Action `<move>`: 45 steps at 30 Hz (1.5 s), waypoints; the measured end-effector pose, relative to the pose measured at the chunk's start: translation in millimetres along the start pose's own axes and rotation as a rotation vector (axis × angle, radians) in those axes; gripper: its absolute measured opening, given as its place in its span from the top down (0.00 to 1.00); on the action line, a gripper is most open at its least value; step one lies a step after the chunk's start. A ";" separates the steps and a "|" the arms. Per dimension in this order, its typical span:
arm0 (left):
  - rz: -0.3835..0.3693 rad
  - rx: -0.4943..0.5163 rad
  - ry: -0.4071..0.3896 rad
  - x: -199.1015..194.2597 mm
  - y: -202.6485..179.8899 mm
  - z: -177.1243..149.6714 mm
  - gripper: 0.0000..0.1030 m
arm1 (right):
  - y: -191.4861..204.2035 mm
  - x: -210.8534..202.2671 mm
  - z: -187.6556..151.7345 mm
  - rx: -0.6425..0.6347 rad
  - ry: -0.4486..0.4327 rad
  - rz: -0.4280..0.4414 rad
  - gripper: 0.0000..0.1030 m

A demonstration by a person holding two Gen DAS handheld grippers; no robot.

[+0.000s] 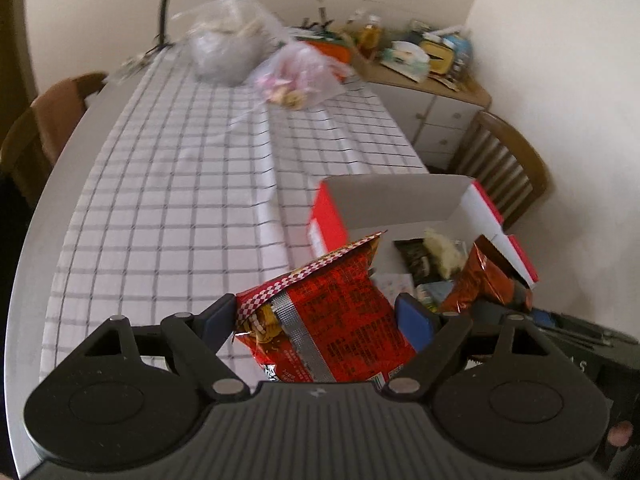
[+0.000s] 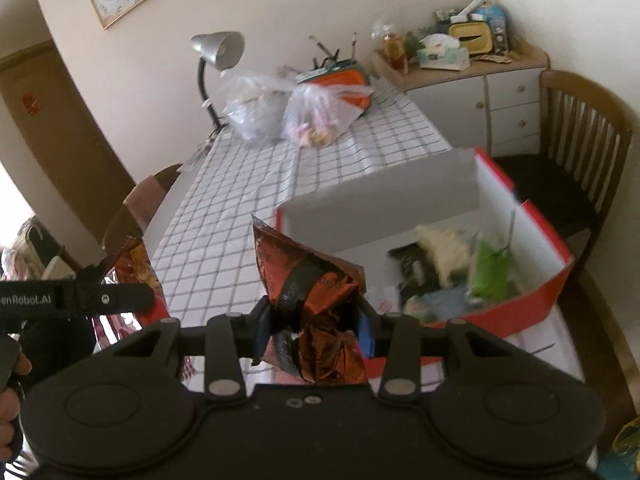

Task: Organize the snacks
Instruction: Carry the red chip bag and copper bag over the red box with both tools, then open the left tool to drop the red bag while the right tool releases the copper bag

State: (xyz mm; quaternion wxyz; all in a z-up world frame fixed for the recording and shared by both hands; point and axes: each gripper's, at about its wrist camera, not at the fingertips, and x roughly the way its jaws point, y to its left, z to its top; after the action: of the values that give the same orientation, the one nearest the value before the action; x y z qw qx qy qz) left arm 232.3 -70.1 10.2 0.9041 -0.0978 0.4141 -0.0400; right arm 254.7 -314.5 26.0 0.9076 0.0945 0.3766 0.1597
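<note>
- left gripper point(image 1: 326, 320) has its blue pads clamped on a red noodle pack point(image 1: 332, 320), checkered strip along the top edge, pack held up just in front of the box
- right gripper point(image 2: 314, 326) is squeezed tight on a crinkly orange/black foil snack bag point(image 2: 316, 292), bag sticks up between the fingers, also right by the box's near side
- the foil bag shows in the left cam too, over at the box's near right corner
- red box point(image 1: 326, 220) w/ white insides sits open on the table's near right end, flaps up
- inside it: a dark packet point(image 2: 412, 268), something pale and fluffy point(image 2: 444, 248), a green pack point(image 2: 492, 268) + a few smaller bits, too blurry to name
- checked tablecloth point(image 1: 180, 200) covers the table, two clear plastic bags point(image 2: 280, 112) of stuff at the far end near a silver desk lamp point(image 2: 218, 50)
- wooden chair point(image 2: 584, 140) just right of the box, cluttered cabinet point(image 2: 480, 80) behind
</note>
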 end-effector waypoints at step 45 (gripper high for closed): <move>0.186 0.021 0.259 197.3 -110.4 51.0 0.17 | -113.2 114.9 43.7 -0.106 0.232 -0.056 0.59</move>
State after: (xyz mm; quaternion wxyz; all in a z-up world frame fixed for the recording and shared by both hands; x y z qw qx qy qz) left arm 400.9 -201.0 -80.2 0.8440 -0.0434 0.5339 0.0274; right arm 387.1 -380.7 -51.6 0.8658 0.0167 0.4725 0.1638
